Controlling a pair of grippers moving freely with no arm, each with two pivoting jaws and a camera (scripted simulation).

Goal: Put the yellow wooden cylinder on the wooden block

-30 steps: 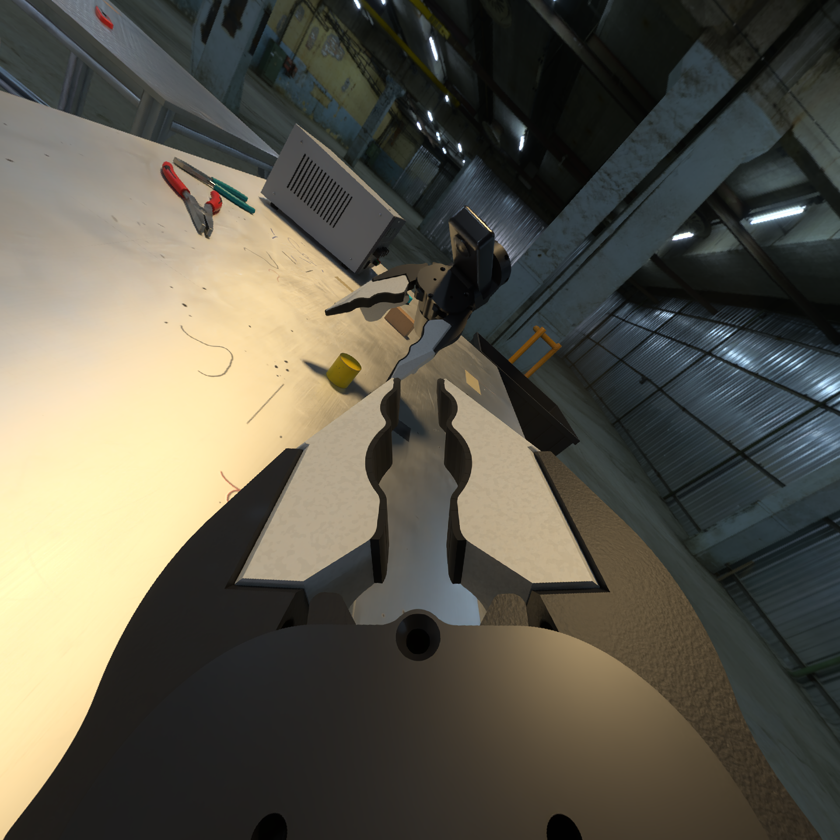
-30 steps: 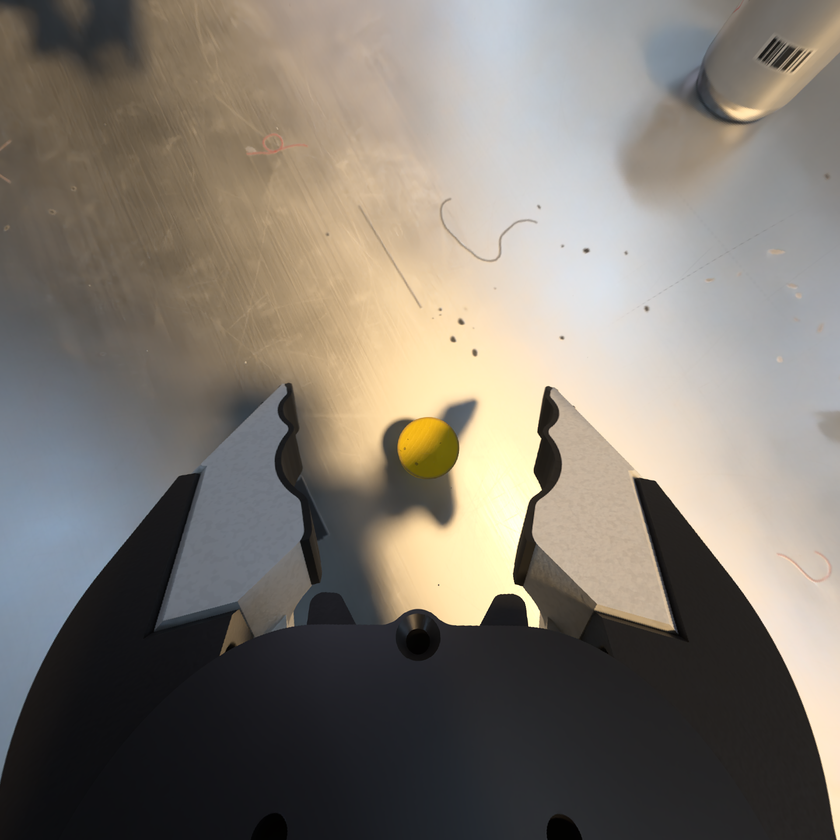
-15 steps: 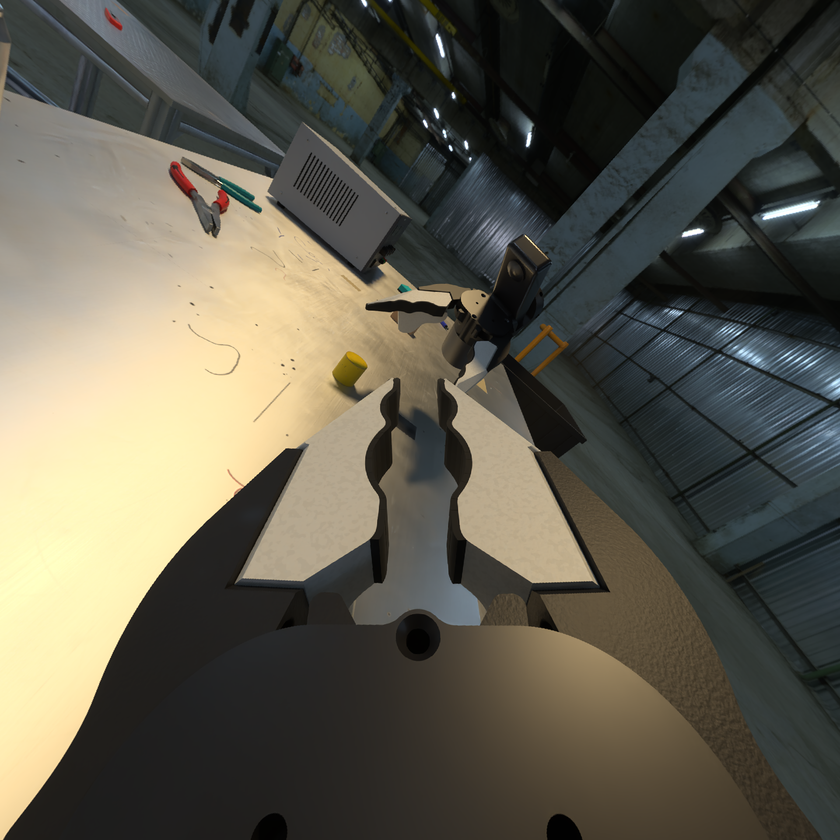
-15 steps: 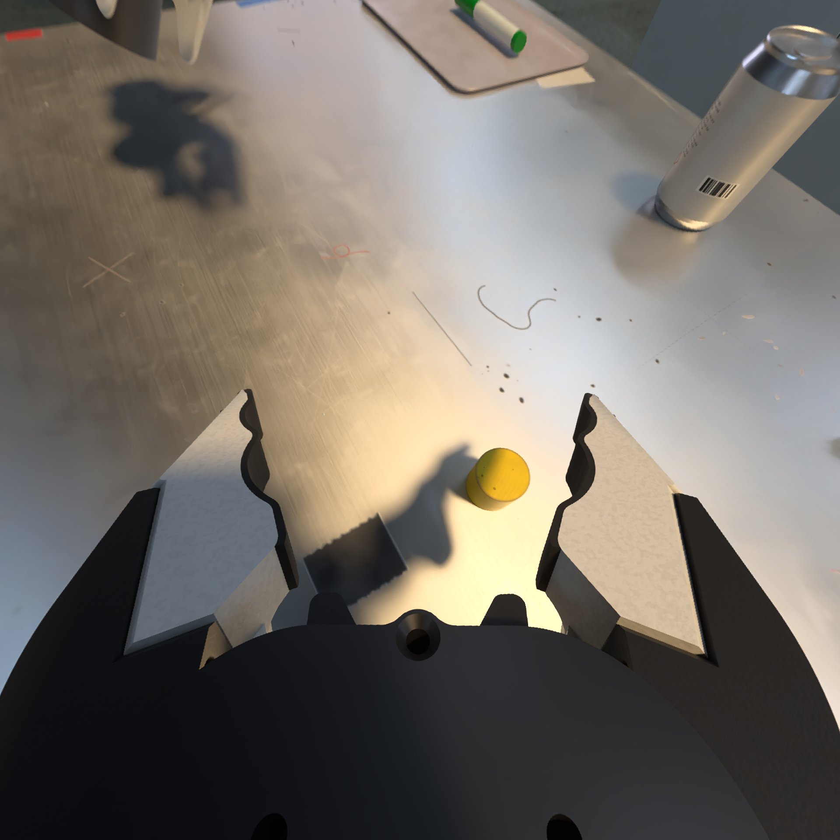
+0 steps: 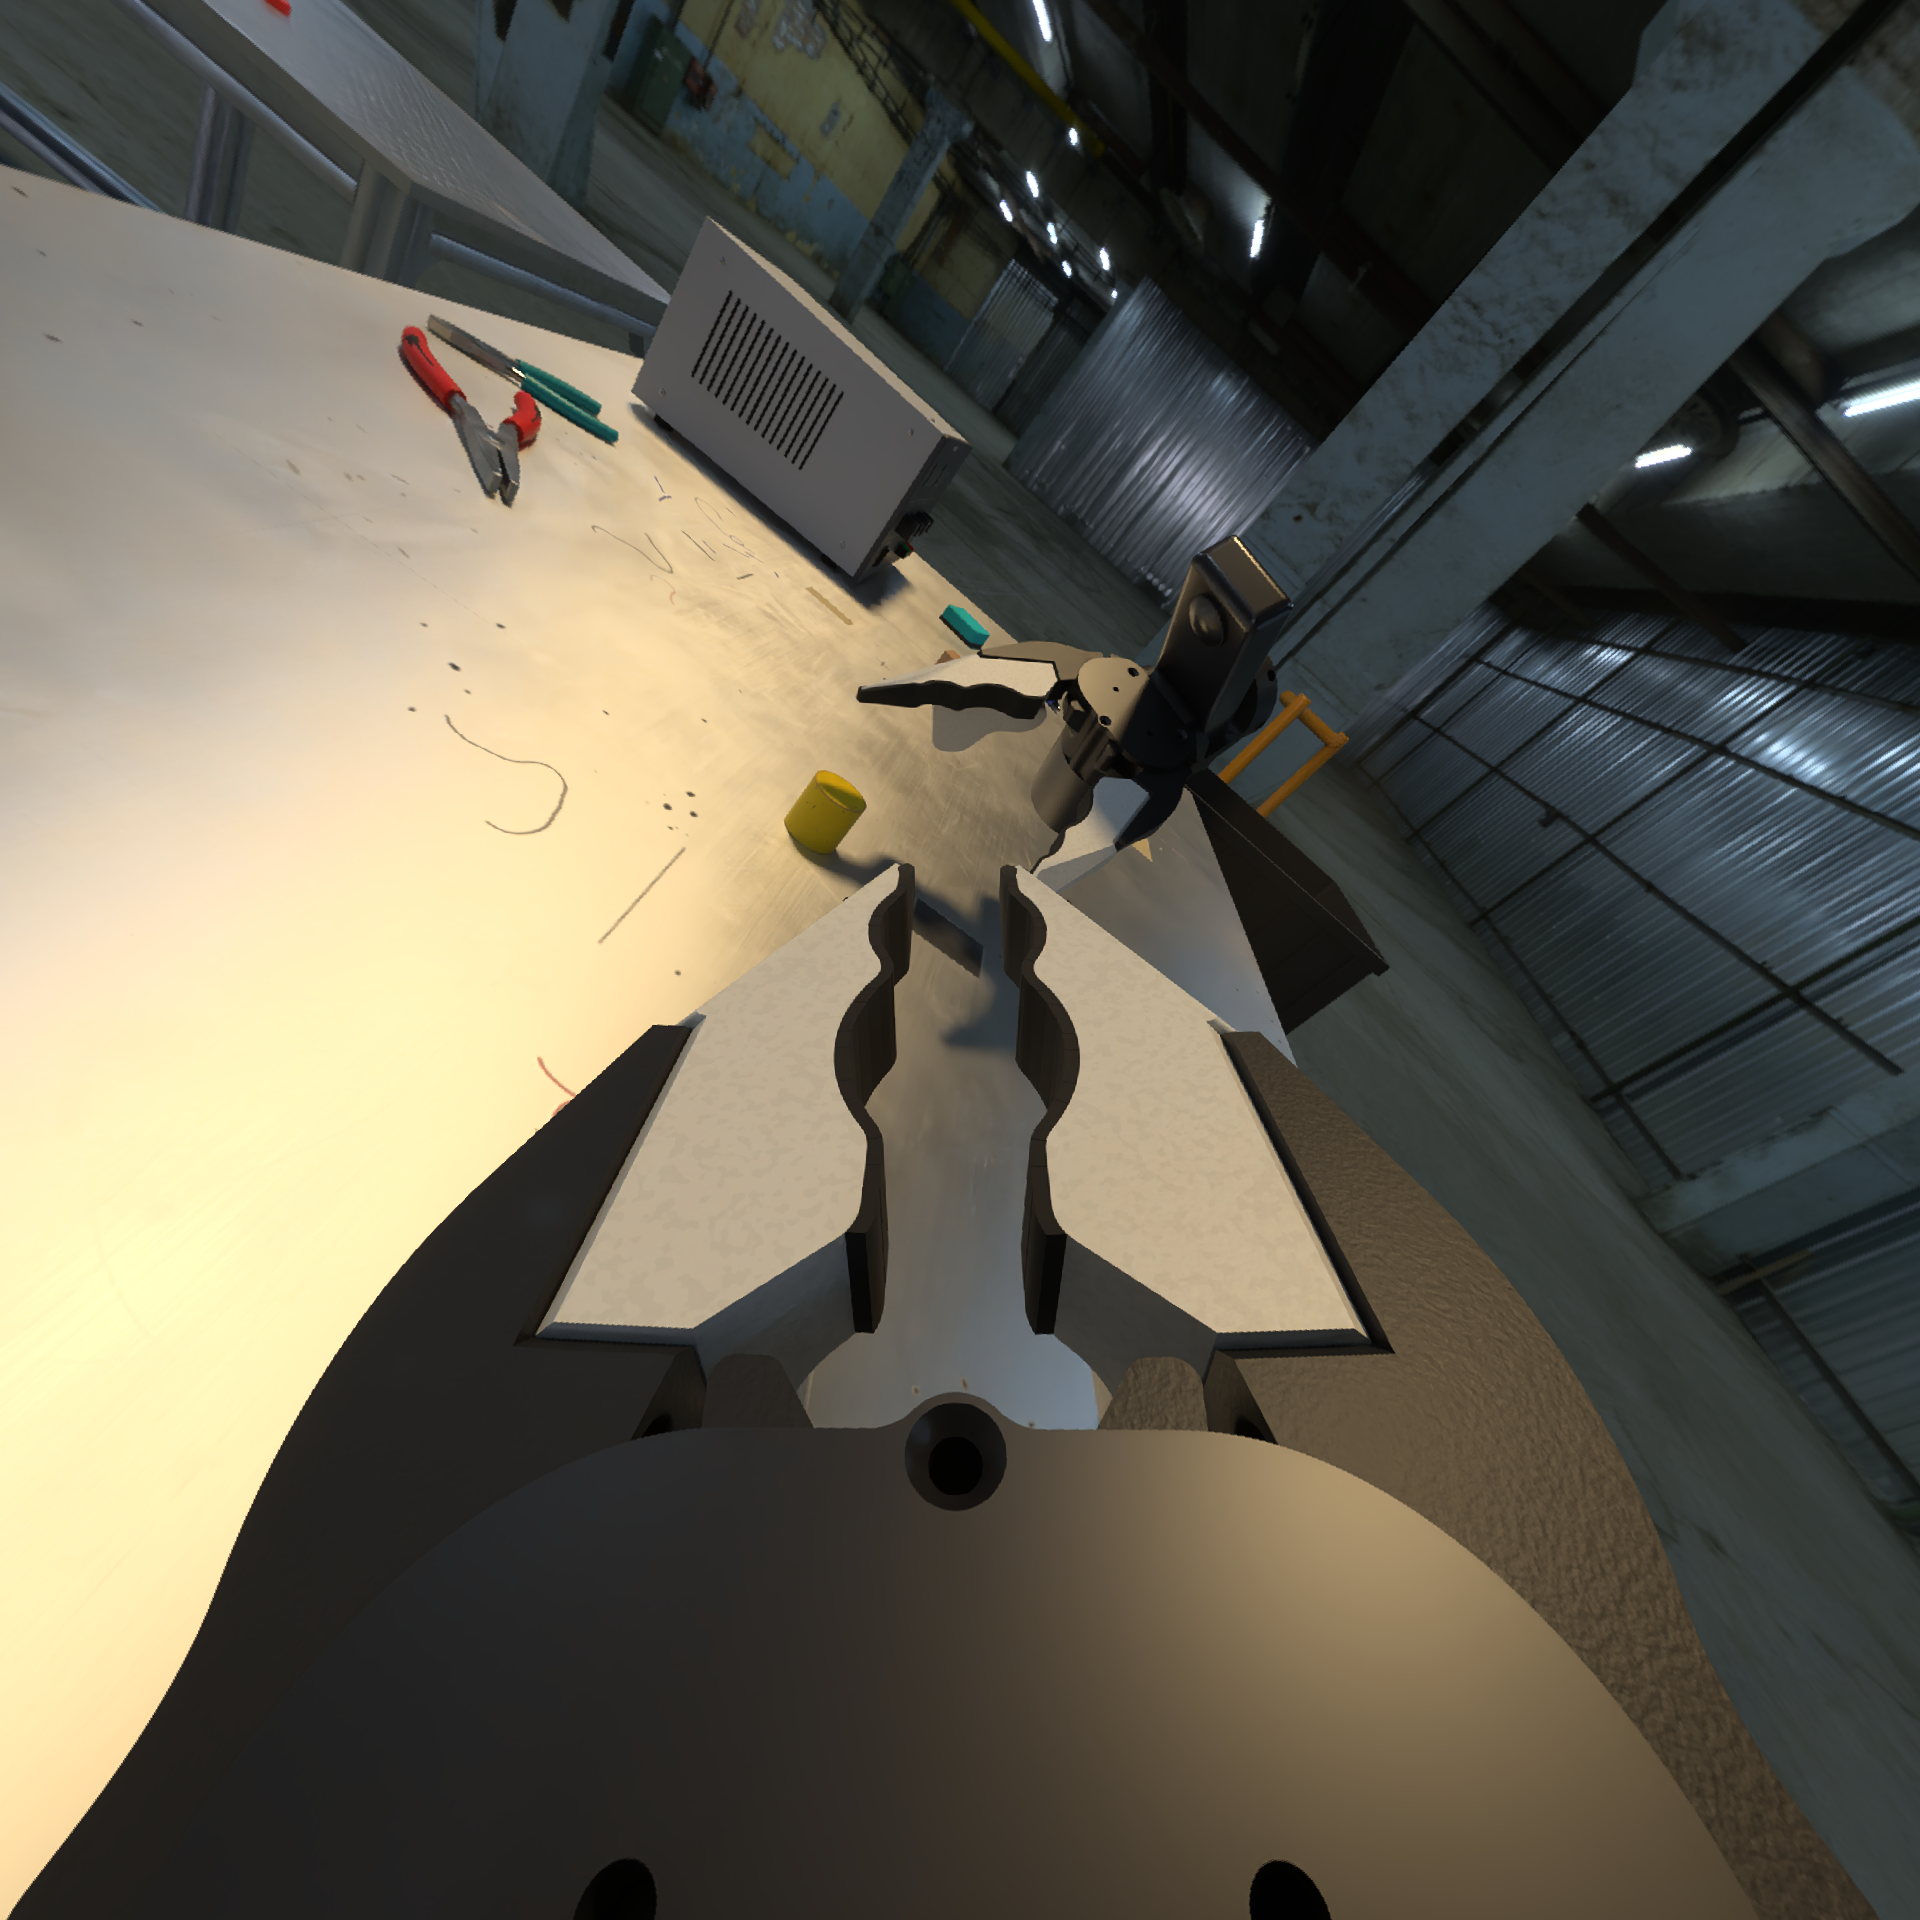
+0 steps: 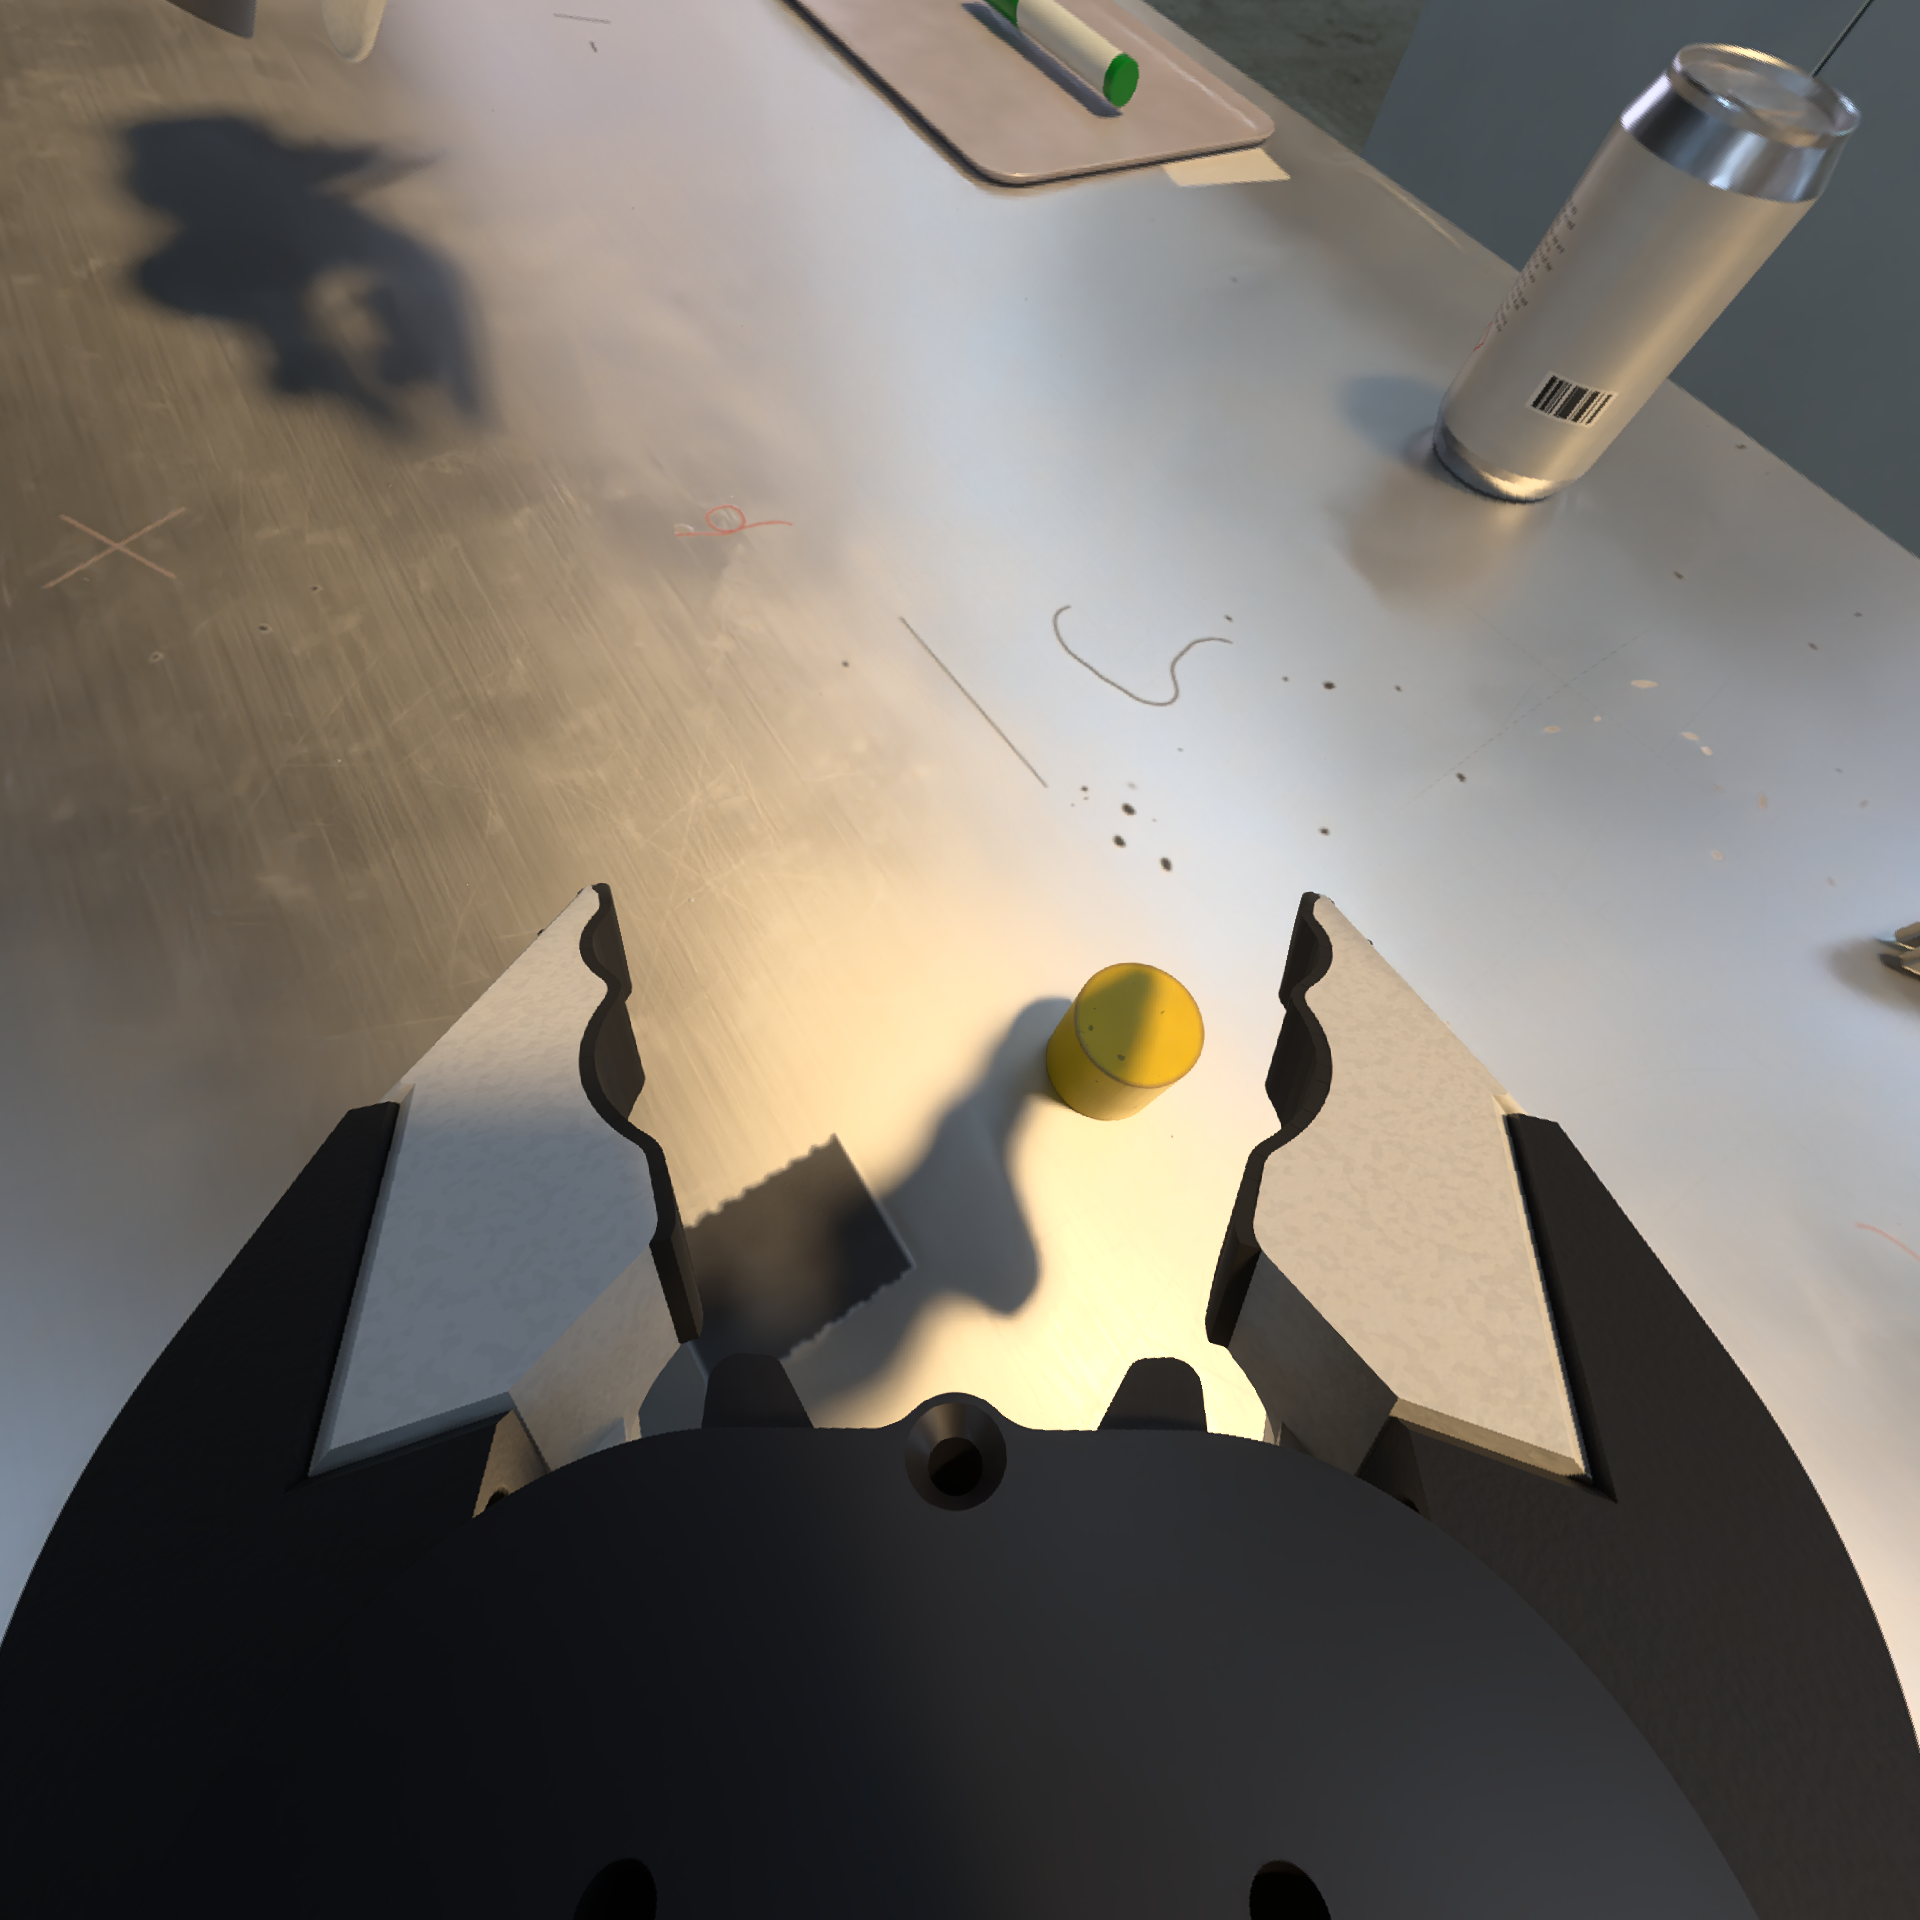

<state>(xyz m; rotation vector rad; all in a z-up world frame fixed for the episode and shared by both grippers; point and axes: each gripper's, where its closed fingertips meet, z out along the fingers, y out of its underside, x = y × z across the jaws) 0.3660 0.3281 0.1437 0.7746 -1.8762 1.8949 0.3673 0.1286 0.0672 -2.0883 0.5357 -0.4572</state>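
Observation:
The yellow wooden cylinder (image 6: pixel 1127 1039) stands upright on the metal table. It sits between the fingers of my right gripper (image 6: pixel 954 896), nearer the right finger and touching neither. The right gripper is wide open and empty. In the left wrist view the cylinder (image 5: pixel 824 826) stands just left of the right gripper (image 5: pixel 951 777), which hangs low over the table. A small tan corner (image 5: pixel 948 656) behind its upper finger may be the wooden block; I cannot tell. My left gripper (image 5: pixel 951 883) is shut and empty, with only a narrow slit between its fingers, a short way from the cylinder.
A silver can (image 6: pixel 1642 281) stands at the far right and a tray (image 6: pixel 1195 145) holds a green-capped marker (image 6: pixel 1070 47). The left wrist view shows a grey vented box (image 5: pixel 800 405), red pliers (image 5: pixel 473 410), a teal block (image 5: pixel 966 621) and a dark bin (image 5: pixel 1288 935) at the table's right edge.
The right gripper has tilted from looking straight down to a slant and has dropped lower. The cylinder now lies nearer its right finger. The left gripper has hardly moved.

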